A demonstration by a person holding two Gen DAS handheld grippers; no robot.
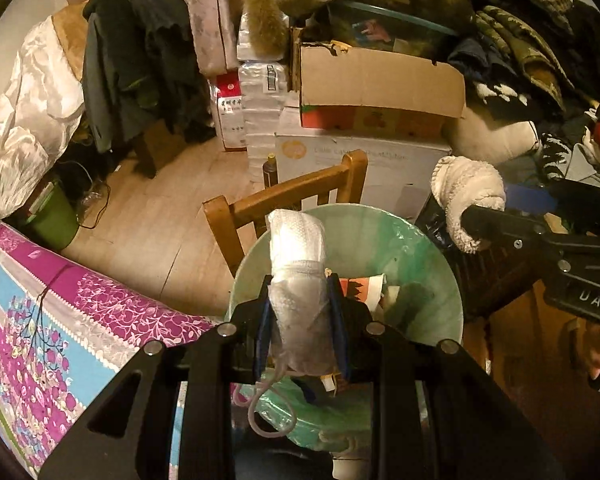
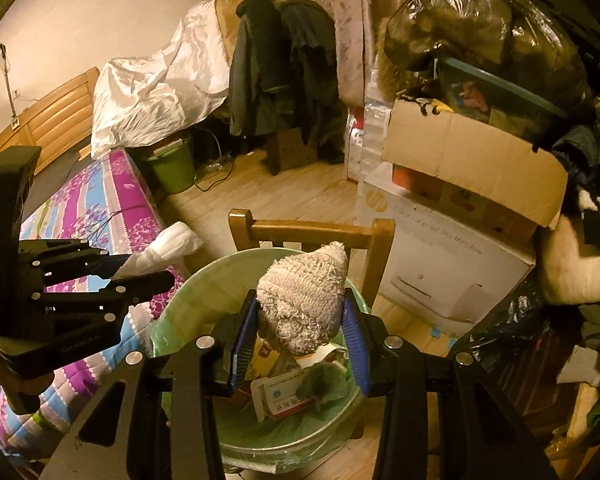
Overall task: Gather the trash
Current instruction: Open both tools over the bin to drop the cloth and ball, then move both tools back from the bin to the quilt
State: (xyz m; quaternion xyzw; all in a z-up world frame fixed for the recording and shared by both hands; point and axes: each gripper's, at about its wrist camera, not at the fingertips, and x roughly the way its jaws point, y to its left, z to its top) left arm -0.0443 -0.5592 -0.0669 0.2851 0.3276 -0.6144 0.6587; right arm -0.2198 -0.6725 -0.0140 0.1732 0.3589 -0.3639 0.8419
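Observation:
My left gripper (image 1: 300,312) is shut on a folded white face mask (image 1: 298,256), its ear loop dangling below, right above the trash bin (image 1: 440,280) lined with a pale green bag. My right gripper (image 2: 300,320) is shut on a balled-up cream terry sock (image 2: 304,296) over the same bin (image 2: 188,280). Paper and packaging scraps (image 2: 284,396) lie inside the bin. In the left wrist view the right gripper (image 1: 472,220) comes in from the right with the sock (image 1: 466,196). In the right wrist view the left gripper (image 2: 140,268) comes in from the left with the mask (image 2: 168,246).
A wooden chair (image 2: 312,232) stands just behind the bin. A bed with a purple floral cover (image 1: 60,312) borders the left. Stacked cardboard and white boxes (image 2: 460,200) and piles of clothes (image 1: 540,60) fill the right. A green bucket (image 2: 172,168) sits by the far wall.

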